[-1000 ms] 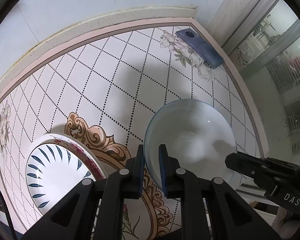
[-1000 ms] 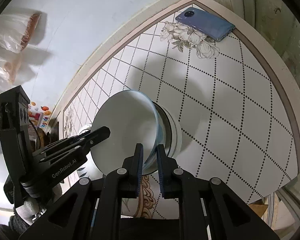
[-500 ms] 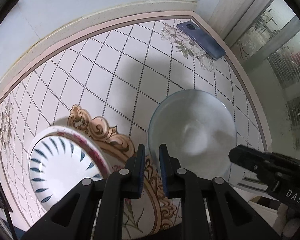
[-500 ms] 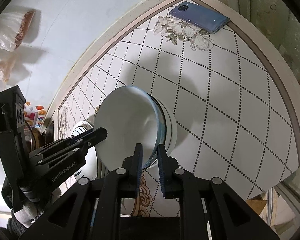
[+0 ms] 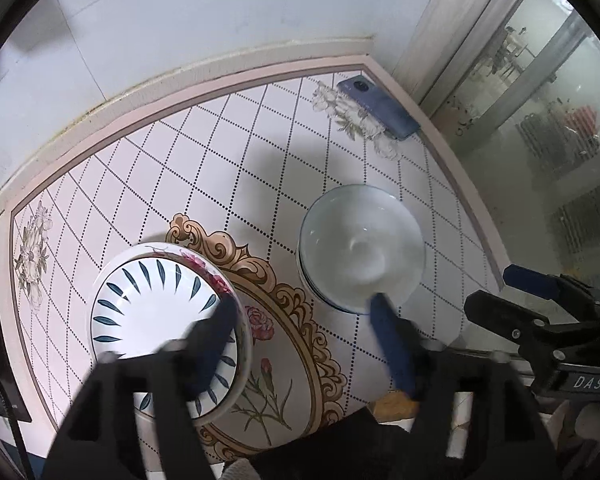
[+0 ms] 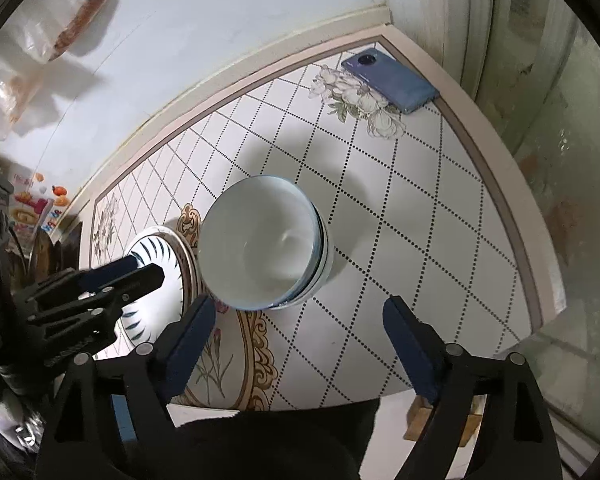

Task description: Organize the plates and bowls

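A stack of pale blue-white bowls (image 5: pixel 360 248) stands on the tiled table; it also shows in the right wrist view (image 6: pixel 260 244). A stack of plates with blue leaf marks (image 5: pixel 160 320) sits to its left, also in the right wrist view (image 6: pixel 160 264). My left gripper (image 5: pixel 304 328) is open and empty, above and in front of the gap between plates and bowls. My right gripper (image 6: pixel 300 320) is open and empty, just in front of the bowls. Each gripper shows in the other's view, the right (image 5: pixel 540 300) and the left (image 6: pixel 112 276).
A blue phone (image 5: pixel 376 108) lies at the table's far right corner, also in the right wrist view (image 6: pixel 392 82). A white wall runs along the far edge. A glass door stands to the right. Plastic bags (image 6: pixel 40 40) hang on the wall at left.
Both grippers let go of the bowl's rim and opened wide. The bowl now rests nested on the stack. Both grippers drew back and up from it.
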The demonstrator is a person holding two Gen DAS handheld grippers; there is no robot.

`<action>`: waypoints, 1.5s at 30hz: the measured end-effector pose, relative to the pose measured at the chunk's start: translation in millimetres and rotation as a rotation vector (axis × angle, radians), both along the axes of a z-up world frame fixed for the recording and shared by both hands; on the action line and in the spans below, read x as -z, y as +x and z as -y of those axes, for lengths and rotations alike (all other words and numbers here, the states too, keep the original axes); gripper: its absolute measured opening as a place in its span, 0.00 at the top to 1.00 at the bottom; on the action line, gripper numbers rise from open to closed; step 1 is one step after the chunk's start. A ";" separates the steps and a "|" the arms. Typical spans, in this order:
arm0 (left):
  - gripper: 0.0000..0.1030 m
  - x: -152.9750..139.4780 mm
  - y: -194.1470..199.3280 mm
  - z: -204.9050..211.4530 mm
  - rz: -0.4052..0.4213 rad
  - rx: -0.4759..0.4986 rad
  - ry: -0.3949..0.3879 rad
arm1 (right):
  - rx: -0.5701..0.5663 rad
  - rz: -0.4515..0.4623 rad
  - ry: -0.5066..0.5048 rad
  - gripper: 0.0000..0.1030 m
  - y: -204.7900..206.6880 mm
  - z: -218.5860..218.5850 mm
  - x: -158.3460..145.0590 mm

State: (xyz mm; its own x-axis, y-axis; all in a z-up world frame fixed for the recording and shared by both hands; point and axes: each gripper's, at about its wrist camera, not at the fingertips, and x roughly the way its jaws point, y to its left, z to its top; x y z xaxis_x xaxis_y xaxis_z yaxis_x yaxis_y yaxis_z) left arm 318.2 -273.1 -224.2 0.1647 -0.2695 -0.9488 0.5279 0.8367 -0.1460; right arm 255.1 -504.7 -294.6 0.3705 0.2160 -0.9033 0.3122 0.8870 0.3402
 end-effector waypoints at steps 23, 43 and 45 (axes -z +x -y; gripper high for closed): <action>0.09 17.1 30.1 14.3 -0.040 -0.087 -0.014 | -0.008 0.075 0.093 0.04 2.3 30.2 -9.9; 0.27 142.7 88.2 45.3 -0.427 -0.145 -0.056 | 0.010 -0.090 0.585 0.04 72.3 41.4 165.7; 0.35 149.0 88.2 46.7 -0.454 -0.146 -0.060 | 0.017 -0.090 0.601 0.04 75.9 41.3 171.0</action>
State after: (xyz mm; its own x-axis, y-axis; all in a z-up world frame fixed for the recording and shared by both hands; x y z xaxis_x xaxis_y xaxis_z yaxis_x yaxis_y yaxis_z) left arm 406.4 -319.8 -373.2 -0.2223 -0.3307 -0.9172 0.2776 0.8803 -0.3847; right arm 331.0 -546.0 -465.6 0.3068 0.6924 -0.6530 0.3755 0.5424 0.7516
